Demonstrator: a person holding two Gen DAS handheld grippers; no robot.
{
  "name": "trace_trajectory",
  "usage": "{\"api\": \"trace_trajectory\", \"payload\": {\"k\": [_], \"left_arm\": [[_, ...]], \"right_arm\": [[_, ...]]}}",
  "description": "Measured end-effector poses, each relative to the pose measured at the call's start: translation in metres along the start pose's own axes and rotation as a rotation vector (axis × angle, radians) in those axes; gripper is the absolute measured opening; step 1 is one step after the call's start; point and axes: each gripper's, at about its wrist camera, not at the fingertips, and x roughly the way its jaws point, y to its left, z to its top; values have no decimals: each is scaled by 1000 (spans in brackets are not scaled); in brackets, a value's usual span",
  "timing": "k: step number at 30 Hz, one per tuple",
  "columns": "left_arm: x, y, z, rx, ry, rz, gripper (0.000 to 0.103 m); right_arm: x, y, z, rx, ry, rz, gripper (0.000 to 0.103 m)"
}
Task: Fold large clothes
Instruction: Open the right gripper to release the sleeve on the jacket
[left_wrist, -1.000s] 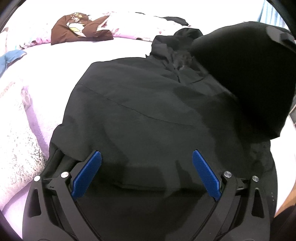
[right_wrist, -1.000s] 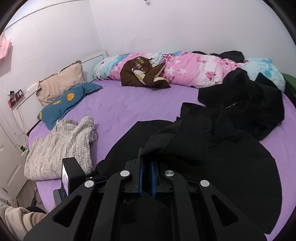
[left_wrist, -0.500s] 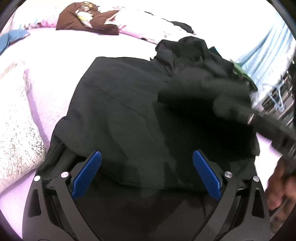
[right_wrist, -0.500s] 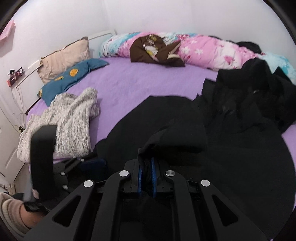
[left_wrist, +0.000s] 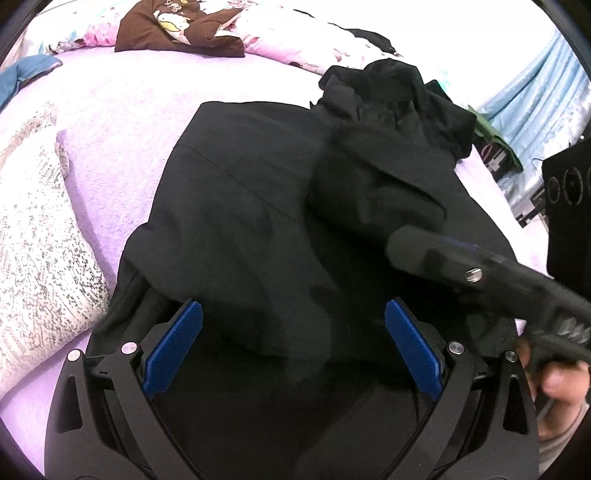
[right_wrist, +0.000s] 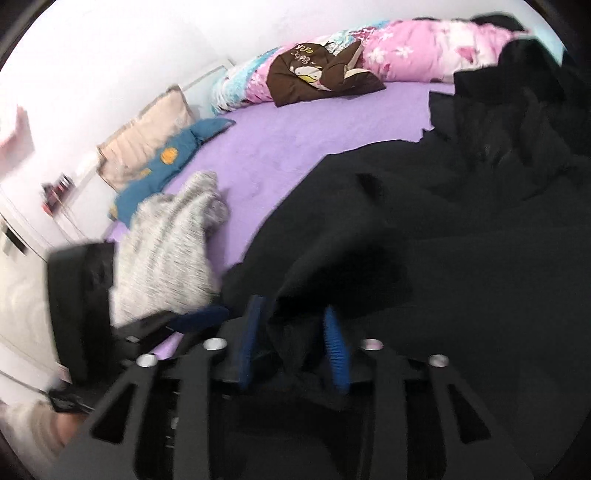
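Across the purple bed (right_wrist: 295, 147) a black jacket (left_wrist: 258, 206) lies spread, a grey knit sweater (right_wrist: 170, 251) at its nine o'clock edge. The left claw (left_wrist: 293, 343) hovers wide open over the hem, gripping nothing. The right claw (right_wrist: 293, 332), at three o'clock, is opening with a fold of jacket loose between its pads.
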Motion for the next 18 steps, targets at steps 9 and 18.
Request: {"api": "trace_trajectory", "payload": {"k": [9,18], "left_arm": [[3,-10,13,-47,10,-80,96],[18,-2,21,-211,62,-231,97]], "right_arm": [[-63,-13,5,25,-86,-24,58],[-152,-90,-7,171,-191,-180,65]]}}
